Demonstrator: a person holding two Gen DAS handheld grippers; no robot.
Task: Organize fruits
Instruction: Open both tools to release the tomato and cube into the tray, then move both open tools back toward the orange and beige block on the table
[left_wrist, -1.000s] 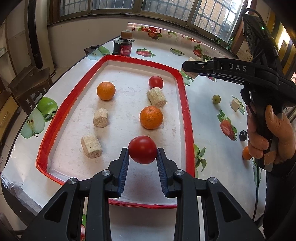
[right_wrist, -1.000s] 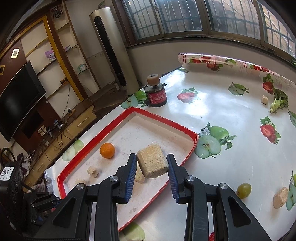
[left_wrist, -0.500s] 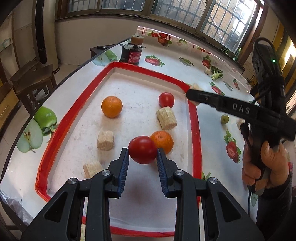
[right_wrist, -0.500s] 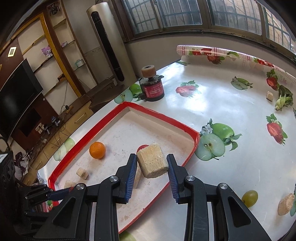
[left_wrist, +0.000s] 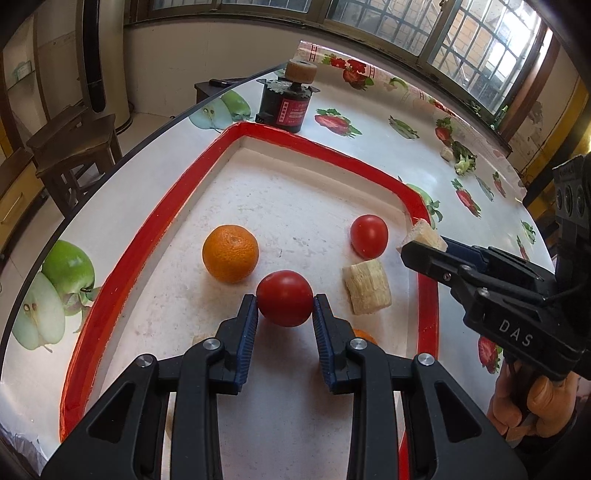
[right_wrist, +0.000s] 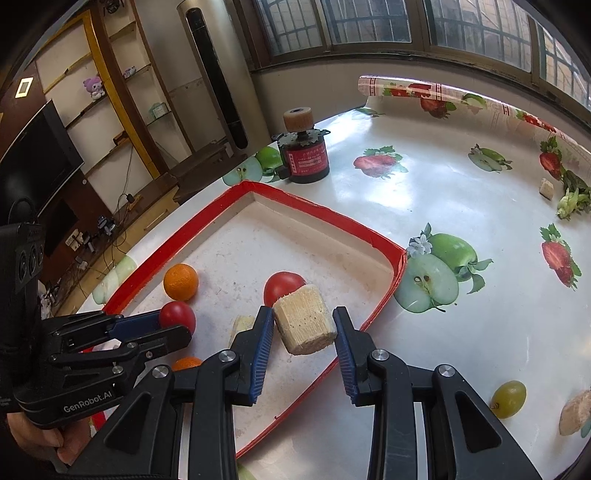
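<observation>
My left gripper (left_wrist: 284, 308) is shut on a red tomato (left_wrist: 284, 302) and holds it above the red-rimmed white tray (left_wrist: 155, 229). My right gripper (right_wrist: 303, 326) is shut on a beige cut chunk (right_wrist: 304, 325) above the tray's right part (right_wrist: 384, 299). In the tray lie an orange (left_wrist: 230, 253), a second tomato (left_wrist: 368, 236), a beige chunk (left_wrist: 366, 286) and another orange (left_wrist: 364, 336) partly hidden behind my left finger. The right gripper also shows in the left wrist view (left_wrist: 421, 243).
A black and red motor with a wooden spool (right_wrist: 306, 157) stands behind the tray's far corner. On the fruit-print tablecloth outside the tray lie a green grape (right_wrist: 509, 398), a beige chunk (right_wrist: 574, 411), a small chunk (right_wrist: 546, 188) and greens (right_wrist: 572, 203).
My left gripper has carried the tomato farther over the tray toward its far end. My right gripper with the chunk has moved in over the tray's right side, closer to the lying tomato.
</observation>
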